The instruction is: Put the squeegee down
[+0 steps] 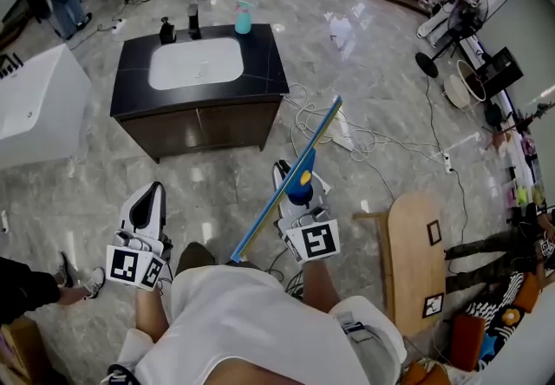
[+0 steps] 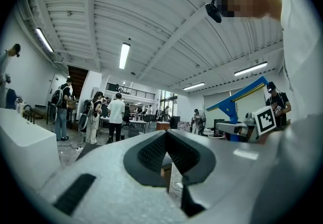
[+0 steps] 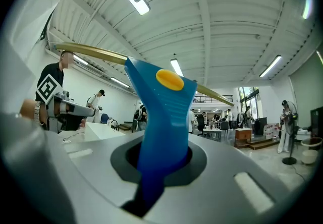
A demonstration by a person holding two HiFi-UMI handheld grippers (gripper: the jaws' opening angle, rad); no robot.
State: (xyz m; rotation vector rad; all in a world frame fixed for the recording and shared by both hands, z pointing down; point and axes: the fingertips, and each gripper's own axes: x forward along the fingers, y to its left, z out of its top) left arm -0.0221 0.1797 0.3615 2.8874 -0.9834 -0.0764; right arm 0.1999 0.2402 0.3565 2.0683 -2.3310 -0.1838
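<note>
The squeegee (image 1: 323,127) has a blue handle and a long blue and yellow blade that runs slantwise from my chest toward the floor ahead. My right gripper (image 1: 297,173) is shut on the handle, which stands up between the jaws in the right gripper view, squeegee (image 3: 164,102), gripper (image 3: 162,150). My left gripper (image 1: 156,190) hangs to the left at about the same height, jaws together and holding nothing. In the left gripper view the left gripper (image 2: 166,136) has its pads meeting at the tip, and the squeegee (image 2: 237,98) shows at the right.
A black counter (image 1: 264,71) with a white sink stands ahead on the marble floor, with a teal spray bottle (image 1: 244,17) and a black dispenser (image 1: 166,29) on it. White cables (image 1: 347,127) trail right of it. A wooden board (image 1: 414,262) stands at right, a white tub (image 1: 35,106) at left.
</note>
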